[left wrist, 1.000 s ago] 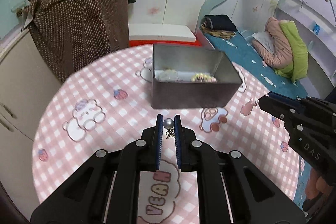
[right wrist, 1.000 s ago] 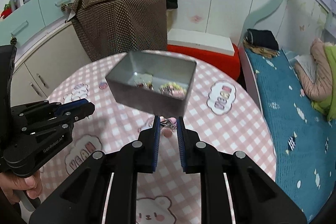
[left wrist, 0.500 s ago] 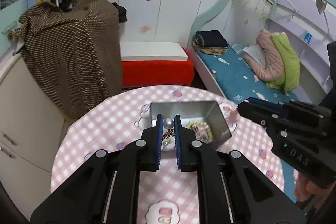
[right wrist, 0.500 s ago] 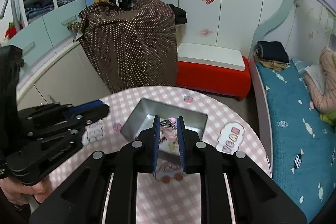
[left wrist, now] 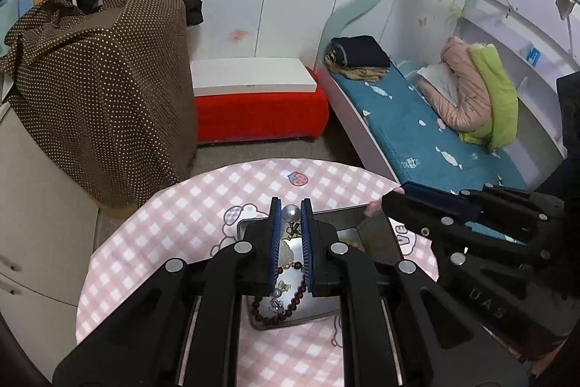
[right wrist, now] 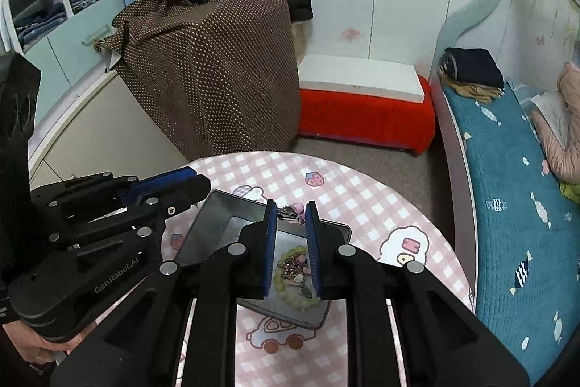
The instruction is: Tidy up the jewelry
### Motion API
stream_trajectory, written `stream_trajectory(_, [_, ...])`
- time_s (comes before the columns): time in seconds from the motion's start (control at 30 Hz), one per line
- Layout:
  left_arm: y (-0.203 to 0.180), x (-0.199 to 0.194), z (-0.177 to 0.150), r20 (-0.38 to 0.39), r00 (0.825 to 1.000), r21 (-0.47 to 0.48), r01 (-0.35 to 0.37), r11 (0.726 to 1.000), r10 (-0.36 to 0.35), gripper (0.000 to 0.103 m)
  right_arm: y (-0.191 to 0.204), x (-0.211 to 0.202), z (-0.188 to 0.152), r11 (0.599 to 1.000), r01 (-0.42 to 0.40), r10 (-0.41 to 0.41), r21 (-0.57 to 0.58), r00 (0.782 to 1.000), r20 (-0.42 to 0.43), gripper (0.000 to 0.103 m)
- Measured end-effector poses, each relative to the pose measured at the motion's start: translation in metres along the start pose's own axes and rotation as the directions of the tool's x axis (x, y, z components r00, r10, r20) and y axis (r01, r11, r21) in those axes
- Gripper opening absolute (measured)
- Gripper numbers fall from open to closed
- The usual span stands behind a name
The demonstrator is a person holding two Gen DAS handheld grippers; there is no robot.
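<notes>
My left gripper (left wrist: 290, 213) is shut on a pearl earring (left wrist: 290, 213) and holds it high above the grey metal tin (left wrist: 377, 242). A dark red bead bracelet (left wrist: 286, 305) lies in the tin below it. My right gripper (right wrist: 291, 214) is shut on a small pink clip (right wrist: 295, 210) above the same tin (right wrist: 203, 227). A yellow-green beaded piece (right wrist: 295, 274) lies in the tin under it. Each gripper shows in the other's view: the right (left wrist: 395, 202) and the left (right wrist: 203, 184) hang side by side over the tin.
The tin stands on a round table with a pink checked cloth (left wrist: 203, 194). Beyond it are a red bench with a white top (left wrist: 253, 97), a brown dotted cover over furniture (left wrist: 98, 78), white wardrobe doors and a bed with a teal sheet (left wrist: 417, 133).
Both grippers have risen from table level, in front of the tin, to high above it, still shut on their pieces. The views now look down into the tin.
</notes>
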State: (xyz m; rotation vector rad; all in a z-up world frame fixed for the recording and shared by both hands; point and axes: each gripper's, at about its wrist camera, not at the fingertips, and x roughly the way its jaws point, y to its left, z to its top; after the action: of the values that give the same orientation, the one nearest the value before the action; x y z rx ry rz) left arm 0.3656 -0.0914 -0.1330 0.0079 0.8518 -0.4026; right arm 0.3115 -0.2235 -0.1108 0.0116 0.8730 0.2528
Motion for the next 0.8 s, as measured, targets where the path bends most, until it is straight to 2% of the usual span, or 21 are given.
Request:
stream_trajectory(0.27, [0.002,0.025,-0.005,-0.048,0.999,-0.007,0.000,1.000,-0.001,0.011,-0.006,0.025,-0.005,1.000,0.007,-0.006,0.019,0.998,-0.055,0.015])
stream_trajectory(0.53, [0.005,0.034,-0.011,-0.075,0.997,0.004,-0.029,1.000,0.029,0.014,-0.009,0.038,-0.011,0.999,0.013,-0.010,0.029,0.995,-0.096,0.016])
stream_trajectory(0.57, [0.005,0.034,-0.012,-0.074,0.997,0.006,-0.034,0.999,0.034,0.029,-0.009,0.039,-0.012,0.999,0.014,-0.011,0.030,0.995,-0.102,0.021])
stream_trajectory(0.67, [0.010,0.030,-0.013,-0.061,0.994,-0.008,-0.090,0.996,0.089,0.053,-0.012,0.040,-0.013,0.998,0.034,-0.029,0.046,0.995,-0.098,0.036])
stream_trajectory(0.7, [0.014,0.028,-0.013,-0.059,0.993,-0.020,-0.099,0.995,0.098,0.057,-0.014,0.039,-0.014,0.998,0.035,-0.029,0.054,0.995,-0.094,0.039])
stream_trajectory(0.73, [0.017,0.026,-0.014,-0.054,0.993,-0.028,-0.104,0.994,0.103,0.064,-0.016,0.038,-0.014,0.998,0.033,-0.028,0.061,0.996,-0.087,0.047])
stream_trajectory(0.77, [0.021,0.022,-0.015,-0.041,0.992,-0.034,-0.117,0.993,0.116,0.070,-0.019,0.036,-0.015,0.996,0.044,-0.038,0.072,0.996,-0.078,0.062])
stream_trajectory(0.8, [0.024,0.018,-0.015,-0.030,0.992,-0.040,-0.125,0.991,0.124,0.073,-0.022,0.035,-0.016,0.995,0.058,-0.052,0.081,0.996,-0.072,0.069])
